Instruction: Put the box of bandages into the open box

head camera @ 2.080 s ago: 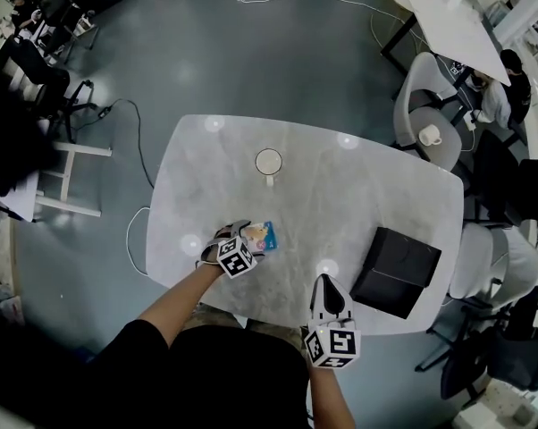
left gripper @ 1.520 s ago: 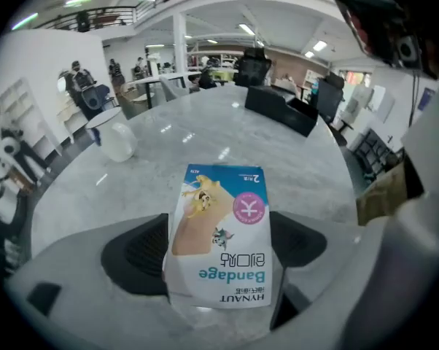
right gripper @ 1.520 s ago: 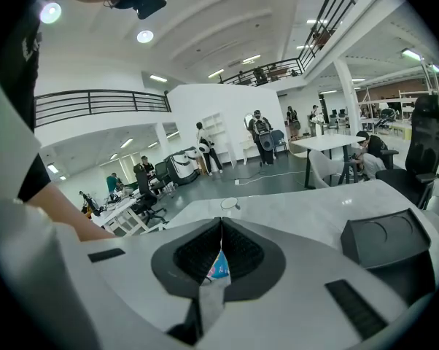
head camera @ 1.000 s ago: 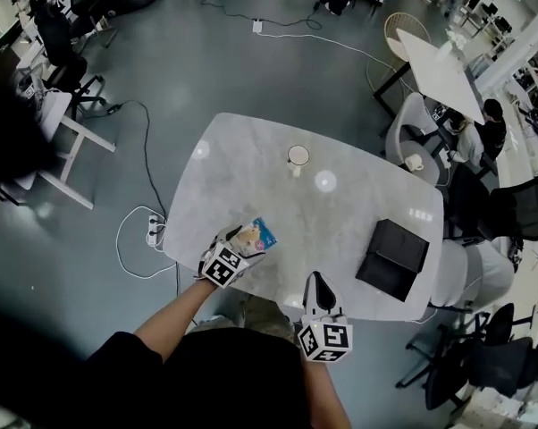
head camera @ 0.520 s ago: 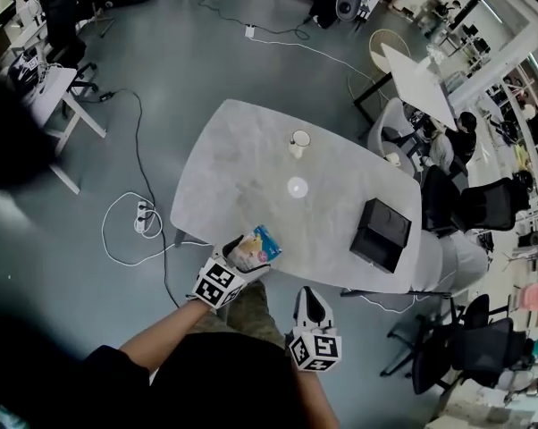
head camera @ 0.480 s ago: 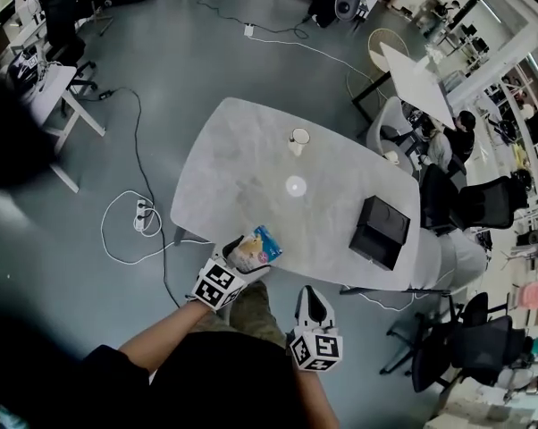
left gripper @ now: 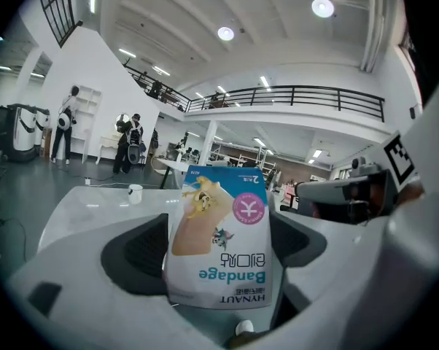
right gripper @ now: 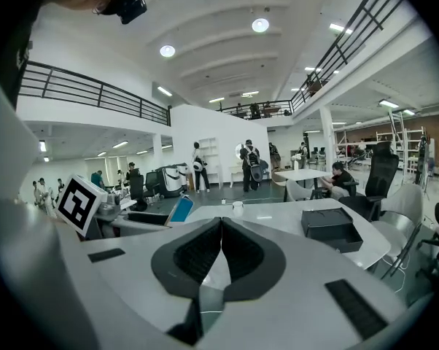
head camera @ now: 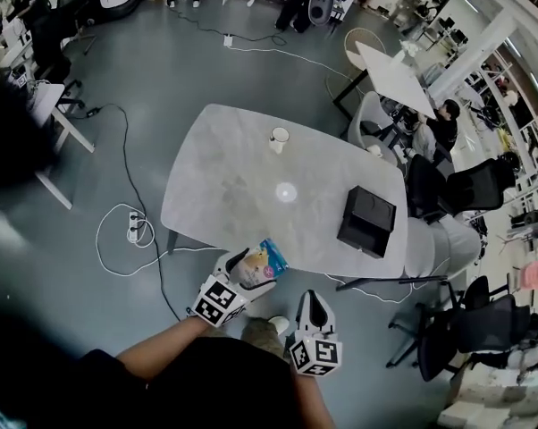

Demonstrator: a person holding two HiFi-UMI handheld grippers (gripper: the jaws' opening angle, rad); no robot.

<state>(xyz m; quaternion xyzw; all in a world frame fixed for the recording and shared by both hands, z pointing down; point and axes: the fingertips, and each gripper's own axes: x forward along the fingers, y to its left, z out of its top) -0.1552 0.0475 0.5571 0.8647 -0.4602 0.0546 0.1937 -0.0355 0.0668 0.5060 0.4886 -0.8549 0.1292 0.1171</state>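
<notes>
Grips the box of bandages in the left gripper, jaws pressed against its two sides, the word Bandage reading upside down toward that gripper's camera. Holds it in the air just over the near edge of the table, about midway along that edge, clear of the tabletop, the box sticking out past the jaw tips. Keeps the right gripper just beside it, off the table on the person's side of the near edge, jaws closed pad against pad with nothing between them. Points both grippers out across the table.

Close to the right edge, toward the near right corner: the open box, black and square, flat on the tabletop, well apart from both grippers. Dark inside in the head view; cannot tell whether anything lies in it. Seen only side-on in the right gripper view, its walls hiding the inside.

By the far edge, about midway along: a white mug, upright, well apart from the open box. Cannot tell what is in it.

Beyond the left edge, on the grey floor: a power strip on a looping cable. Past the right edge: office chairs. Farther off past the far right corner: a second table, white.
</notes>
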